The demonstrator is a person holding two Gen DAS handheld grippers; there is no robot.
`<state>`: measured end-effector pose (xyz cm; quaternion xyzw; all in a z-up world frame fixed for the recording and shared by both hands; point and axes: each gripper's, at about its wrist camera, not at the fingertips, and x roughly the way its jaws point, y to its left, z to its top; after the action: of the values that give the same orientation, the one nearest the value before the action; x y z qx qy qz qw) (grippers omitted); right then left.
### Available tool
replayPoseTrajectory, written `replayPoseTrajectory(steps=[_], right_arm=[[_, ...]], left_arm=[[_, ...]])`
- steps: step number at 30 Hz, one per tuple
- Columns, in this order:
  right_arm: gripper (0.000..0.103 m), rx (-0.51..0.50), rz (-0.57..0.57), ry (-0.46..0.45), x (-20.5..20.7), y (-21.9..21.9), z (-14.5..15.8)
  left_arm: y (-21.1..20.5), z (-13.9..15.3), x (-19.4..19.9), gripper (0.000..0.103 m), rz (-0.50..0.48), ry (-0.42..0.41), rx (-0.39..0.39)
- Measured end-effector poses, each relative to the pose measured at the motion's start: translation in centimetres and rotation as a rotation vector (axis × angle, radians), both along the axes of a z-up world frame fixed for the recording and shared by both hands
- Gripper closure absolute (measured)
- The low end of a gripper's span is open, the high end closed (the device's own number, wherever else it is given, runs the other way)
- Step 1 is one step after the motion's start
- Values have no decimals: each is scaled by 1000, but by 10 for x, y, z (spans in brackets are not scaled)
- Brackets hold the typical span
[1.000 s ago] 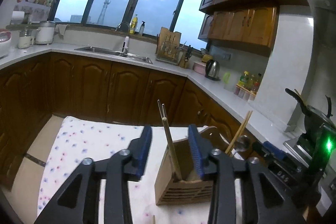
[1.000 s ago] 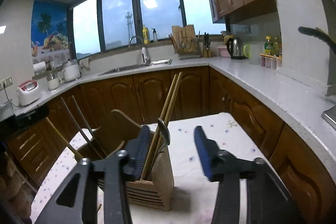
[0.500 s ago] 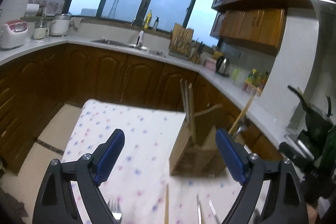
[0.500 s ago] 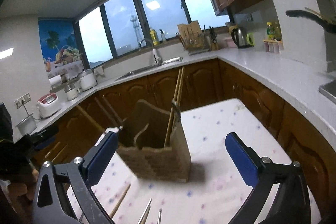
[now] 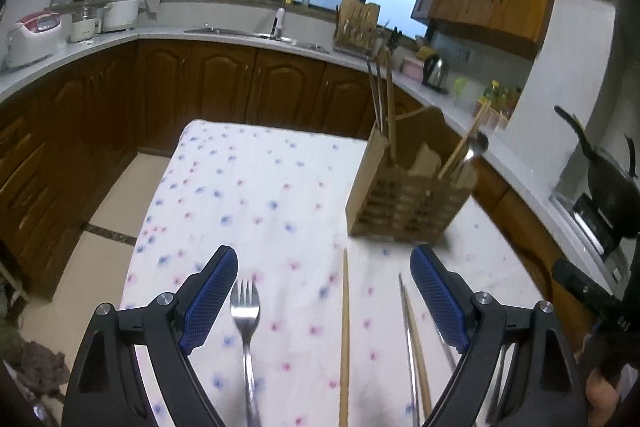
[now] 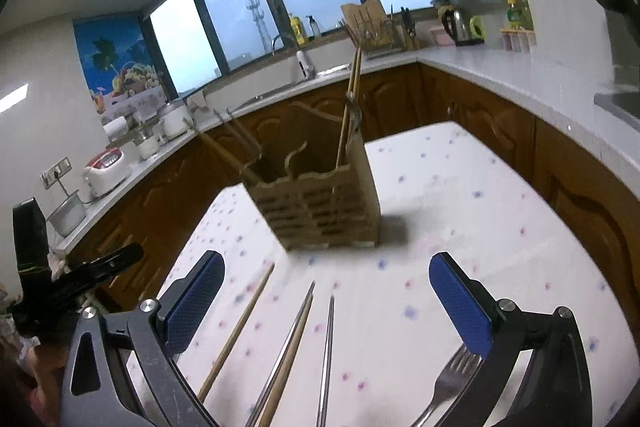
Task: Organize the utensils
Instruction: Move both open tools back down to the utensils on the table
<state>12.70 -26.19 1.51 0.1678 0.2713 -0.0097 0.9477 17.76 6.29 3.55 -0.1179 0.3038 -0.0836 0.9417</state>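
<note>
Both grippers are being held released above the tabletop point(image 5: 256, 195), their jaws having just been opening, with nothing pressed between the pads. The left gripper point(image 5: 324, 293) is being hung over a fork point(image 5: 245, 311) and a wooden chopstick point(image 5: 345, 327); the right gripper point(image 6: 326, 301) over more chopsticks point(image 6: 294, 339), a second fork point(image 6: 454, 375) lying near its right finger. The holder point(image 6: 320, 205) is being seen farther off, upright on the cloth, chopsticks standing in its compartments.
</note>
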Motion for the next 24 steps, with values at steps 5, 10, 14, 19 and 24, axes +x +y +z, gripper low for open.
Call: replayPoseTrajectory(steps=[5, 10, 14, 19, 24], right_arm=[[0, 0, 13, 38, -10, 13, -12], [0, -18, 26, 66, -15, 25, -23], [0, -52, 27, 94, -15, 32, -31], [0, -63, 32, 118, -11, 33, -39], [1, -59, 57, 147, -5, 35, -48]], left_arm=[[-1, -3, -13, 15, -7, 26, 36], [-2, -13, -19, 15, -11, 54, 50], [-2, -20, -19, 15, -11, 79, 64], [-4, -23, -13, 15, -10, 104, 75], [-10, -28, -4, 15, -22, 130, 85]])
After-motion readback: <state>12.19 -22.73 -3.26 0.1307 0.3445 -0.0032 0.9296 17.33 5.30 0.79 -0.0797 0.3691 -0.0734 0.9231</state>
